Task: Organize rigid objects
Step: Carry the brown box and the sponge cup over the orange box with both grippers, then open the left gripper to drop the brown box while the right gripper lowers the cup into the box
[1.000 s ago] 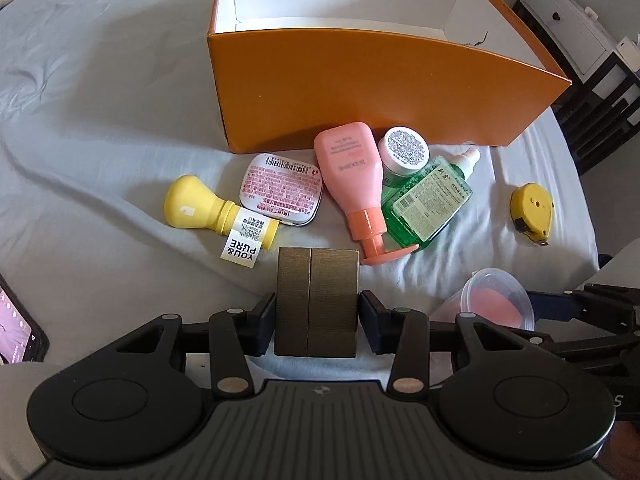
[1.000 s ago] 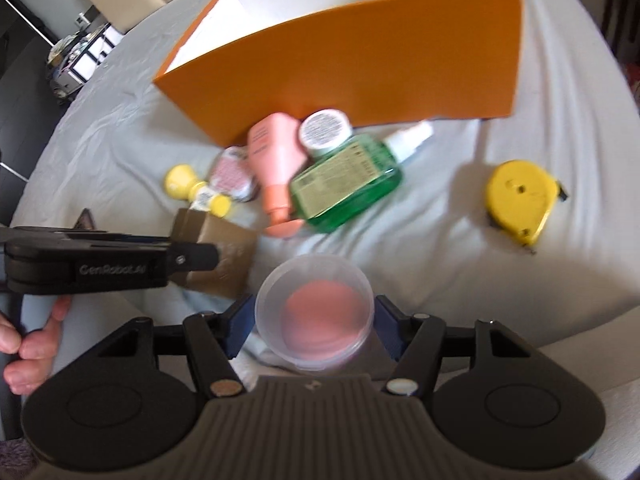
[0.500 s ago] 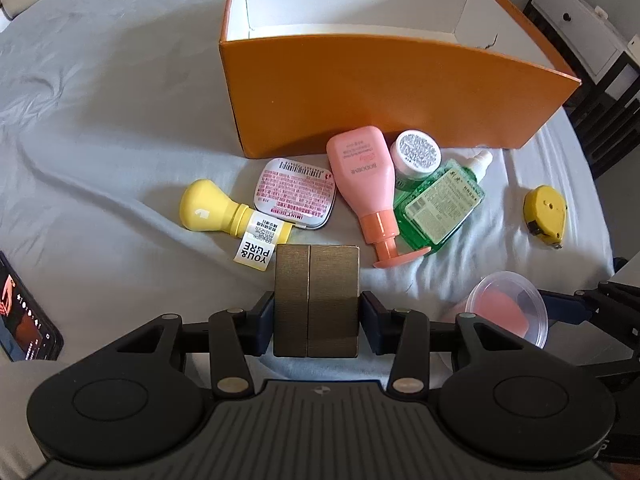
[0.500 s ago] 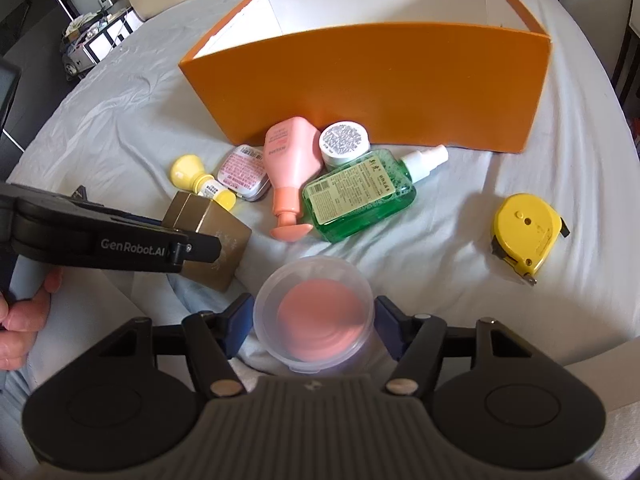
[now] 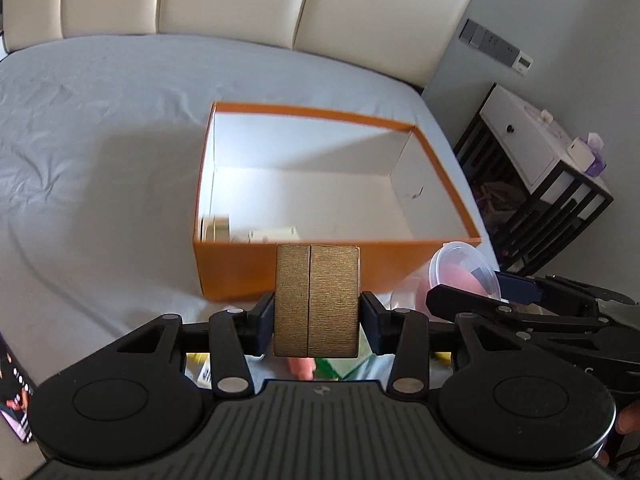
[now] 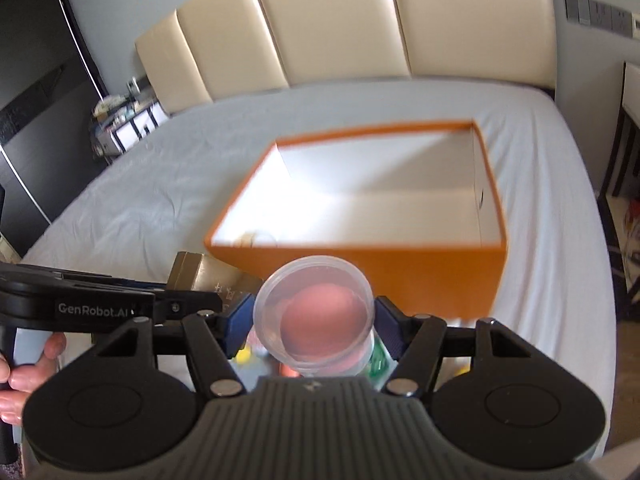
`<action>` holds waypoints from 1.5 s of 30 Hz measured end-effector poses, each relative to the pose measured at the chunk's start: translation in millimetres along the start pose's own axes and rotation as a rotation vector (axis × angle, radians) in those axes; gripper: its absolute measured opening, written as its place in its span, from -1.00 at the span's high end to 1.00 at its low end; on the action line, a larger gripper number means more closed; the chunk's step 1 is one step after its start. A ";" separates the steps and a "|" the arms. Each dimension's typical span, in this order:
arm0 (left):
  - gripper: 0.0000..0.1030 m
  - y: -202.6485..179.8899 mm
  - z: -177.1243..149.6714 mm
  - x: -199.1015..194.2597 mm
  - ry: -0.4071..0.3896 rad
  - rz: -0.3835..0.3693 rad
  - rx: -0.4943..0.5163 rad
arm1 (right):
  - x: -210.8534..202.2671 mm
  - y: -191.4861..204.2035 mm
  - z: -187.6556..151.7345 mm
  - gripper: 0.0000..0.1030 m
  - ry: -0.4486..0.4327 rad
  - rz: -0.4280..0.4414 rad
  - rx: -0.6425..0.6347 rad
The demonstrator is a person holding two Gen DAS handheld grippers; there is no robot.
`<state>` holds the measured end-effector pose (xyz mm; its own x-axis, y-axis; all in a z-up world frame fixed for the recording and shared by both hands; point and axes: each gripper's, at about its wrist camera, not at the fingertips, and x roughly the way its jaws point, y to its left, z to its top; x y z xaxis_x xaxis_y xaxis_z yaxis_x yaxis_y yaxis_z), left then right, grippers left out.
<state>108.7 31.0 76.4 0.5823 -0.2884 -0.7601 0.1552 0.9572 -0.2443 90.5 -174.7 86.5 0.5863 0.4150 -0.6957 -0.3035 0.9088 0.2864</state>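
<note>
My left gripper [image 5: 317, 312] is shut on a gold-brown box [image 5: 316, 300], held in the air in front of the near wall of the orange box [image 5: 240, 272]. My right gripper [image 6: 314, 322] is shut on a clear round tub with a pink sponge inside [image 6: 316, 316], also raised before the orange box [image 6: 400, 272]. Each view shows the other gripper: the tub [image 5: 464, 272] at right, the gold-brown box [image 6: 204, 274] at left. The orange box has a white inside with a few pale items at its near left corner [image 5: 218, 228].
The bed's grey sheet [image 5: 100, 140] spreads around the orange box, with a cream padded headboard [image 5: 240, 0] behind. A white and black bedside table [image 5: 536, 168] stands right. A phone [image 5: 14, 396] lies at the left edge. Bottles under the grippers are mostly hidden.
Both grippers have risen and tilted up with their loads. The orange box's inside now shows, and the bottles, tin and tape measure on the sheet have dropped almost out of sight.
</note>
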 end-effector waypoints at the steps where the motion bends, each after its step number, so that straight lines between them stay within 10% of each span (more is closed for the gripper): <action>1: 0.03 -0.9 9.2 0.2 -0.014 -0.008 0.001 | -0.4 -0.6 8.5 -0.25 -0.022 0.001 -0.001; 12: 0.03 24.2 96.5 60.5 -0.008 0.063 0.008 | 48.7 -17.6 80.8 -0.25 -0.100 -0.017 0.036; 23: 0.03 24.7 93.1 167.3 0.196 0.222 0.160 | 127.9 -46.9 95.3 -0.25 0.000 -0.055 0.070; 36: -0.07 7.0 79.8 181.4 0.239 0.328 0.317 | 155.4 -51.2 92.0 -0.25 0.040 -0.055 0.098; 45: -0.11 26.5 89.6 157.7 0.145 0.253 0.199 | 159.6 -51.0 93.1 -0.25 0.055 -0.064 0.113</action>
<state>276.1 13.1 4.0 0.5047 -0.0283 -0.8628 0.1812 0.9807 0.0739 269.4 -150.8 22.2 0.5585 0.3563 -0.7491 -0.1788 0.9335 0.3107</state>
